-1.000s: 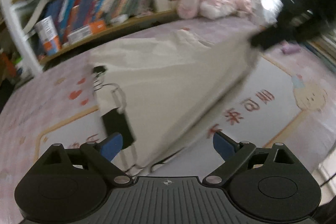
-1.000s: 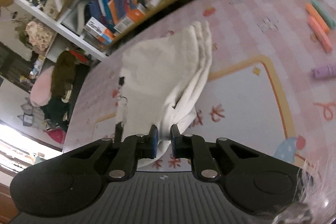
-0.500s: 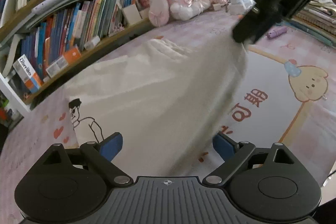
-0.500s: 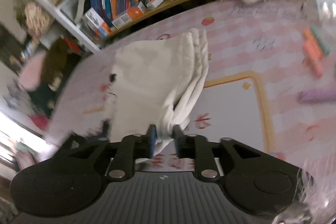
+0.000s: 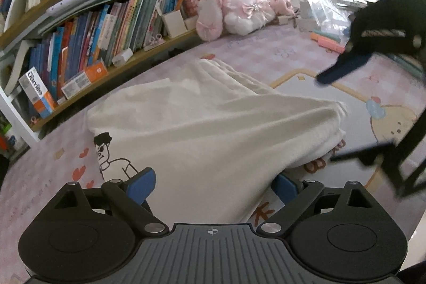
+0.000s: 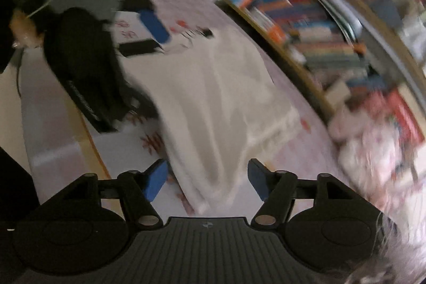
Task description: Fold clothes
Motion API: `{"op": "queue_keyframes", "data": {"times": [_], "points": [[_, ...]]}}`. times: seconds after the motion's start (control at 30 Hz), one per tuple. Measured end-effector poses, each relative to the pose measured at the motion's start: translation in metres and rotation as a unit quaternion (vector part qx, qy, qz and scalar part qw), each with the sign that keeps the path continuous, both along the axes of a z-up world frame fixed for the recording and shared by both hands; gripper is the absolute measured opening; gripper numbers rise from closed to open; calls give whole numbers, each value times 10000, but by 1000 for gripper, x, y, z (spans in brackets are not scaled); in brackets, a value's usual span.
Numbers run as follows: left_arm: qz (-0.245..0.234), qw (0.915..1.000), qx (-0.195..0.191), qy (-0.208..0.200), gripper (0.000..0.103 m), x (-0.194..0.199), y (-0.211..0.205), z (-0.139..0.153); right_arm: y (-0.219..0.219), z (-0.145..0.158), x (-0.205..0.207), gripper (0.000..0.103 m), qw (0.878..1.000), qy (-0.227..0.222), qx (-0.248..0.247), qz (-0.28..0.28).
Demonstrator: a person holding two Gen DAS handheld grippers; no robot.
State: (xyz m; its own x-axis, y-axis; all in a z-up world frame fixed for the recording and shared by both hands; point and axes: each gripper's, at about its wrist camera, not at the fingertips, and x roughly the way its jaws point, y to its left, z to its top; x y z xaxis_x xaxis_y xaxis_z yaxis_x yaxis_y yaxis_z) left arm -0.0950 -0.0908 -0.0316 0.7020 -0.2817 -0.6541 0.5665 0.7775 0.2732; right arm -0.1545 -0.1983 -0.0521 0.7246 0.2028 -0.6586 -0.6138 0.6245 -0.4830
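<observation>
on pink mat [image 5: 266,57], left view: left gripper [image 5: 213,184] low, fingers spread, white shirt [image 5: 213,124] lying folded betw them; right gripper [image 5: 335,72] raised beyond. right view, blurred: right gripper [image 6: 207,177] released, tilted over shirt edge.

The left wrist camera sits low behind its open hand-held gripper [image 5: 214,184], looking across the white garment [image 5: 213,129] toward the bookshelf [image 5: 106,25]. The right wrist camera, tilted and blurred, looks down past its own hand-held gripper [image 6: 207,181] from the opposite end. Both views share the garment, the pink mat [image 5: 253,55] and the bookshelf.
</observation>
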Motion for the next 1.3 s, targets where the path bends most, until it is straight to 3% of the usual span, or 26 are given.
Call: {"op": "queue_keyframes", "data": {"times": [0.07,0.3,0.33,0.57,0.63,0.73,0.8,0.9,0.97,1.03,1.07,1.3], "points": [[0,10000,-43,29,94,1,1,0,10,-8,4,58,9996,-130,-203,172],[-46,9998,-101,143,94,1,3,-4,27,-34,13,11,9837,-472,-1414,1004],[-66,9998,-58,162,94,0,3,-5,28,-32,14,9,9829,-487,-1443,1037],[-165,9964,829,-29,89,-16,8,-17,26,7,29,8,9915,-657,-945,608],[-51,9940,1079,-166,81,-16,15,-18,23,15,33,8,9932,-651,-837,483],[135,9909,1308,-288,67,-13,26,-21,18,17,33,8,9939,-624,-822,378],[173,9913,1287,-228,40,-10,32,-23,14,13,31,8,9946,-537,-818,351],[-10,9890,1448,-288,21,-12,33,-28,13,1,26,8,9944,-411,-893,393],[-232,9854,1637,-402,14,-18,28,-32,13,-9,22,11,9938,-388,-973,373],[-388,9824,1762,-480,13,-22,25,-33,9,-21,18,26,9924,-382,-1119,341],[-423,9828,1735,-466,12,-22,25,-32,7,-27,16,28,9915,-380,-1198,327],[-421,9861,1537,-471,11,-18,29,-20,-8,-54,11,34,9831,-560,-1720,269]]}}
